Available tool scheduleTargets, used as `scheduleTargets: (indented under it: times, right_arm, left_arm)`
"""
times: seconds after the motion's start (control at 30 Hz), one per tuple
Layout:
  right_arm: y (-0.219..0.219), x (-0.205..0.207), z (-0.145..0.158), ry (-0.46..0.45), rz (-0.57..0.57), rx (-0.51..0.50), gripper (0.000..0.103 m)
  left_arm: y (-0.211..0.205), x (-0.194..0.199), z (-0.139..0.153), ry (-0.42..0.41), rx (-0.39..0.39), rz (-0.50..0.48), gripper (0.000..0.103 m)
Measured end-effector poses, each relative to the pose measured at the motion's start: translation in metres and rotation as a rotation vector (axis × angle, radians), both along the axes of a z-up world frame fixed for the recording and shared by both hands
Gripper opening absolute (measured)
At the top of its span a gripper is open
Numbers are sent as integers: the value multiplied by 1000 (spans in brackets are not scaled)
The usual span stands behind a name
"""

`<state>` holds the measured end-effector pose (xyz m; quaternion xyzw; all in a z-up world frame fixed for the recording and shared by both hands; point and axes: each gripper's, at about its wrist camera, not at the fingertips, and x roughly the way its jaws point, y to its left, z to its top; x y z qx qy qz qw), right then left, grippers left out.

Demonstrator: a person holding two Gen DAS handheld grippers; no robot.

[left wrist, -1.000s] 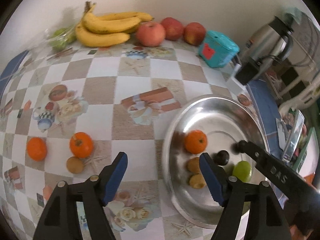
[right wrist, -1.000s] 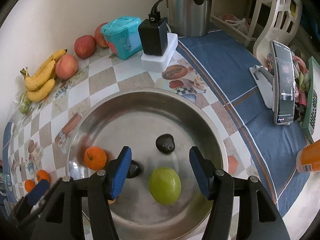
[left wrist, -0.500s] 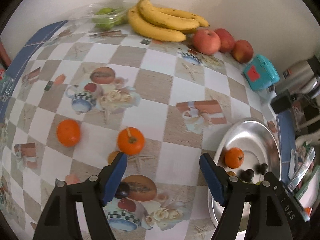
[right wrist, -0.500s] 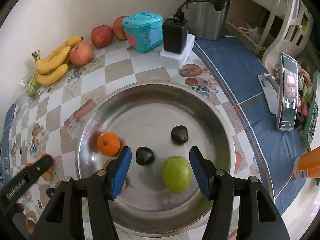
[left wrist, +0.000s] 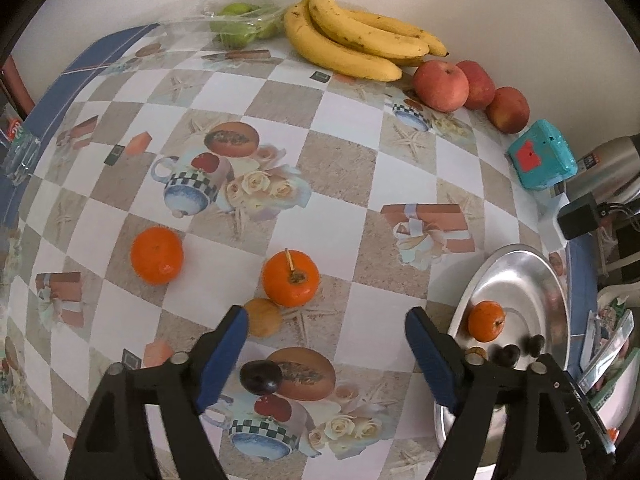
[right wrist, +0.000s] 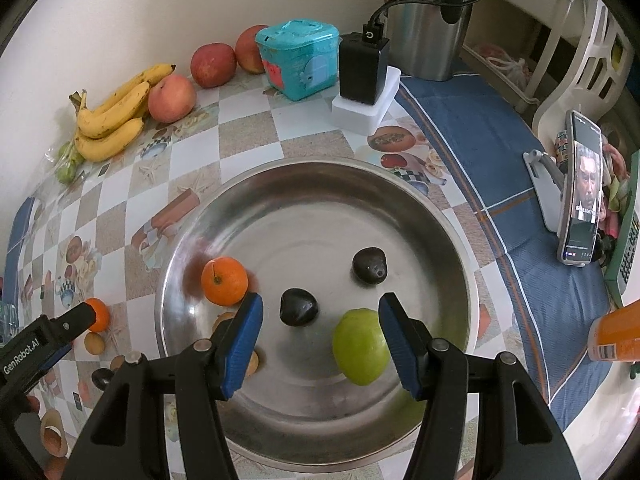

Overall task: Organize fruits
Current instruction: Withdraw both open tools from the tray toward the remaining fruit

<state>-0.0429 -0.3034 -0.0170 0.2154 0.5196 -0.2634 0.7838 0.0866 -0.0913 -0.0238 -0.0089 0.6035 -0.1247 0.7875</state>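
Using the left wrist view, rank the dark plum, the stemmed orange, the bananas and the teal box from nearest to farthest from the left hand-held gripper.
1. Dark plum, just inside its left finger.
2. Stemmed orange, ahead on the table.
3. Teal box, far right.
4. Bananas, by the back wall.

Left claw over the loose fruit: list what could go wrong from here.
1. The dark plum sits right beside one blue pad of the open left claw, off-centre, so closing may knock it away.
2. A small brown fruit touches the stemmed orange; grabbing either could roll the other.
3. The metal bowl already holds round fruit, so a dropped piece may scatter them.
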Motion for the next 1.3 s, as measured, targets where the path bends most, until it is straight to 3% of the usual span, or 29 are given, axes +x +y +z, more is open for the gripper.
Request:
scheduleTargets:
  times: [0.03, 0.17, 0.33, 0.73, 1.1, 1.3]
  right_arm:
    - [0, 0, 0, 2, 1, -1, 62]
    - [-1, 0, -2, 1, 3, -3, 81]
    - [0, 0, -6, 17, 7, -4, 97]
    - [-3, -1, -6, -28, -16, 33, 97]
    - [5, 7, -6, -12, 25, 27, 97]
    - [22, 17, -4, 7, 93, -6, 97]
  left_arm:
    - [0, 0, -1, -1, 9, 1, 90]
    - [1, 1, -3, -9, 43, 1, 103]
    - [3, 1, -4, -30, 84, 4, 103]
    - [3, 1, -5, -42, 102, -16, 103]
    - [14, 6, 9, -137, 86, -45, 103]
    - [31, 14, 12, -156, 158, -54, 103]
